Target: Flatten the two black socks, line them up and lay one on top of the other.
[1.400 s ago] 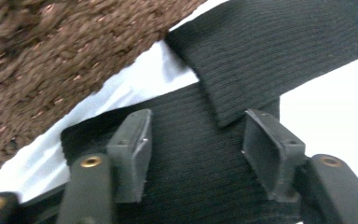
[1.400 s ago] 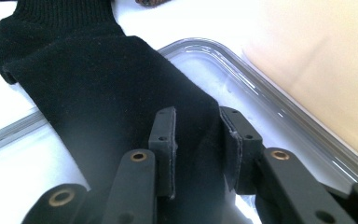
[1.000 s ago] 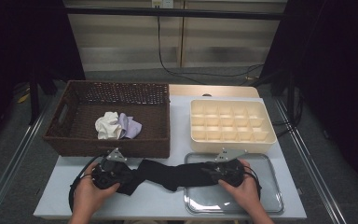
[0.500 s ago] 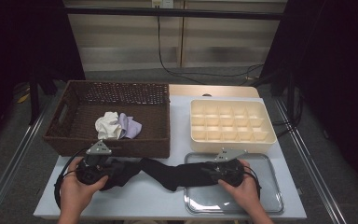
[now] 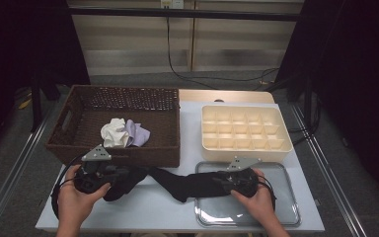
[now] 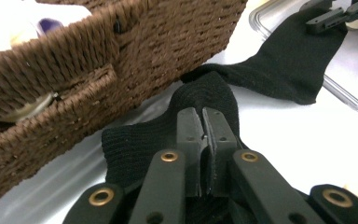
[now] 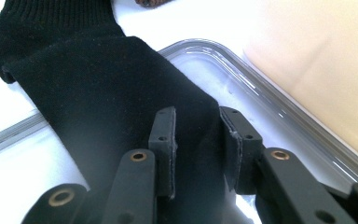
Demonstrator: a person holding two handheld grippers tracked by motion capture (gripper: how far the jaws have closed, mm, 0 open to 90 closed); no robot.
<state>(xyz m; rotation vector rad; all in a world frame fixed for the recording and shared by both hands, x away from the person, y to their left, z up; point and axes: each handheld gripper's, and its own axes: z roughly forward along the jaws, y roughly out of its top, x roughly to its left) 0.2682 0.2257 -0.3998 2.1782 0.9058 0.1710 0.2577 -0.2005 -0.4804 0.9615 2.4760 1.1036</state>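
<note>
The black sock (image 5: 177,180) stretches across the table (image 5: 143,212) in front of the wicker basket (image 5: 79,143), its far end on the metal tray (image 5: 281,212). The left gripper (image 6: 204,126) pinches one end tight; the right gripper (image 7: 198,140) clasps the other.

The rectangular white-topped desk (image 5: 177,210) carries four items. A brown woven wicker basket (image 5: 128,148) stands at its left rear. A cream plastic compartment tray (image 5: 281,143) stands at the right rear. A shallow silver metal tray (image 5: 281,210) lies at the right front. A long black knitted sock (image 5: 177,180) lies between basket and metal tray, one end resting on the tray.
</note>
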